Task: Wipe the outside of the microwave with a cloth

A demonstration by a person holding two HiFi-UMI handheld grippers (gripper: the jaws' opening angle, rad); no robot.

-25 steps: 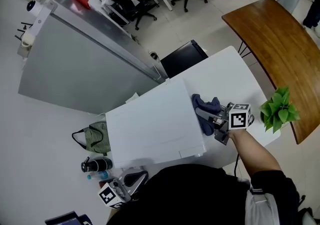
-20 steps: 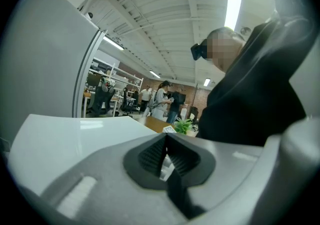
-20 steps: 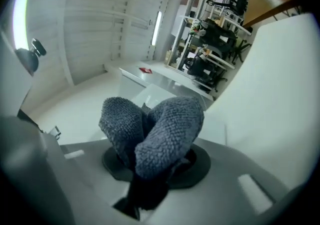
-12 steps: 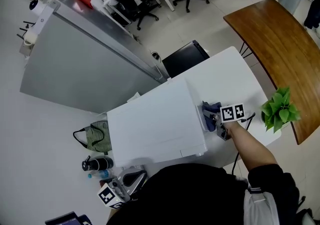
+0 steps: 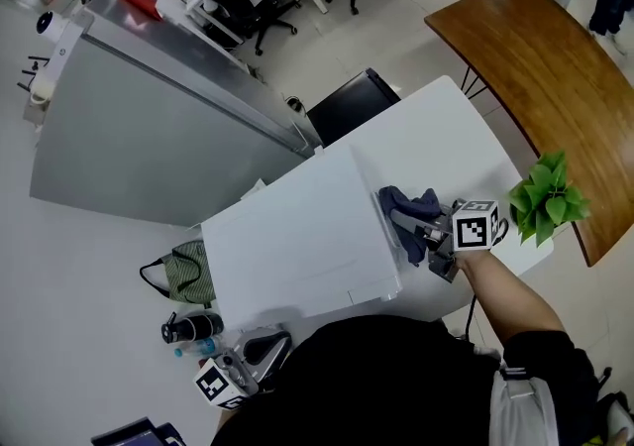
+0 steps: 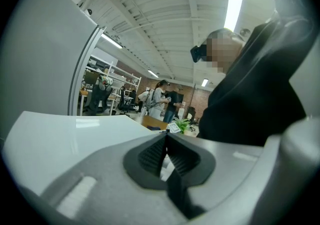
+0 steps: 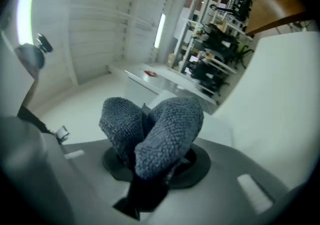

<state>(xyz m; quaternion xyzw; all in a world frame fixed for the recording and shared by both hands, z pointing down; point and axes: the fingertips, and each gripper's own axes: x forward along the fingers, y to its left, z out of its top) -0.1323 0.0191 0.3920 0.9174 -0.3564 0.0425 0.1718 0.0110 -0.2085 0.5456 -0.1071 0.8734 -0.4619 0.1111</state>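
The white microwave sits on a white table, seen from above in the head view. My right gripper is shut on a blue-grey cloth, which lies against the microwave's right side. In the right gripper view the cloth bulges in two folds out of the shut jaws. My left gripper is low at the microwave's front left, away from the cloth. Its jaws are shut with nothing in them, and the microwave's white top lies ahead.
A potted green plant stands at the table's right edge, close to my right hand. A brown wooden table is behind it. A black bottle and a green bag lie left of the microwave. A grey partition stands behind.
My right gripper slid the cloth down the microwave's right side toward me, then back up to about where it started. The left gripper stayed in place.
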